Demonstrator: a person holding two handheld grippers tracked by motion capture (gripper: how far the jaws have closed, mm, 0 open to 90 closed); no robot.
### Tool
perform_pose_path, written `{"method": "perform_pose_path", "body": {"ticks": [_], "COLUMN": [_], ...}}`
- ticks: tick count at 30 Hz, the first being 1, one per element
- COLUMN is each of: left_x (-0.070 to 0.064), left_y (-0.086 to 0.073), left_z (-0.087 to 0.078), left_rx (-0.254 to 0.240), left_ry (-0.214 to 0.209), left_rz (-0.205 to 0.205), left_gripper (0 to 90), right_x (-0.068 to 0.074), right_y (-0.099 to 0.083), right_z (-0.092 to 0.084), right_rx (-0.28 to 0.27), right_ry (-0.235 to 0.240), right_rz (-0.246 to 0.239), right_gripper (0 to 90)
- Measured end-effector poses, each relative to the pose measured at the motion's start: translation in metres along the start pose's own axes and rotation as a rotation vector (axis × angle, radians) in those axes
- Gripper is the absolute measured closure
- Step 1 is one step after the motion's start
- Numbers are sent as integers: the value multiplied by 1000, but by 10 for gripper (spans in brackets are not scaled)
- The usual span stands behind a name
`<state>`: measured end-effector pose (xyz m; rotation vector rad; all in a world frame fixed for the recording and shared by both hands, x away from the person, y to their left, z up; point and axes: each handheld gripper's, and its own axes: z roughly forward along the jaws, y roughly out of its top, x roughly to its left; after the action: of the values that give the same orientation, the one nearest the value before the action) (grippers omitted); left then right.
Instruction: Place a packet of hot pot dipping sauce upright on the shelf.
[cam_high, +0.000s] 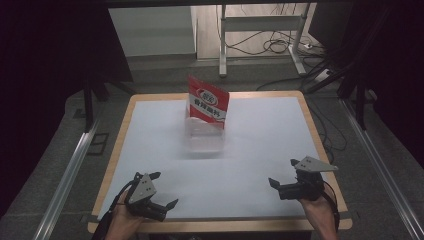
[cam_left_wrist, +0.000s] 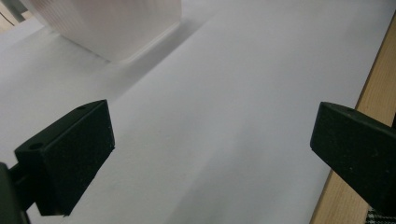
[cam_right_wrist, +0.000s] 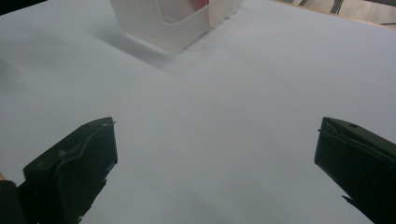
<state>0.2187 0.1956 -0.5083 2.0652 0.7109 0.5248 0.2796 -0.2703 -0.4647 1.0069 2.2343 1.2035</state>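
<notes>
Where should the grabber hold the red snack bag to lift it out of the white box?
Probably by its top edge, coming from above. The red snack bag stands upright in the white box, whose walls hide its lower part, so the top edge is the free part to pinch. Both the left gripper and the right gripper are open and near the table's front edge.

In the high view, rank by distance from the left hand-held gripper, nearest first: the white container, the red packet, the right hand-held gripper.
From the left hand-held gripper:
1. White container, table centre.
2. Right hand-held gripper, near right; close to the container's distance, so this order is uncertain.
3. Red packet, standing in the container's far end.
</notes>
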Motion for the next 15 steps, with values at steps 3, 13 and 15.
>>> {"method": "perform_pose_path", "body": {"ticks": [3, 13, 15], "left_x": [0, 0, 0], "left_y": [0, -1, -1], "left_z": [0, 1, 1], "left_rx": [0, 7, 10], "left_ry": [1, 0, 0], "left_rz": [-2, -3, -2], "left_gripper": [0, 0, 0], "right_x": [-1, -6, -9], "right_y": [-6, -26, -31], "right_z": [-4, -13, -13], "right_rx": [-4, 14, 25], "right_ry": [-1, -30, -33], "right_rz": [7, 22, 31], "right_gripper": [0, 0, 0]}}
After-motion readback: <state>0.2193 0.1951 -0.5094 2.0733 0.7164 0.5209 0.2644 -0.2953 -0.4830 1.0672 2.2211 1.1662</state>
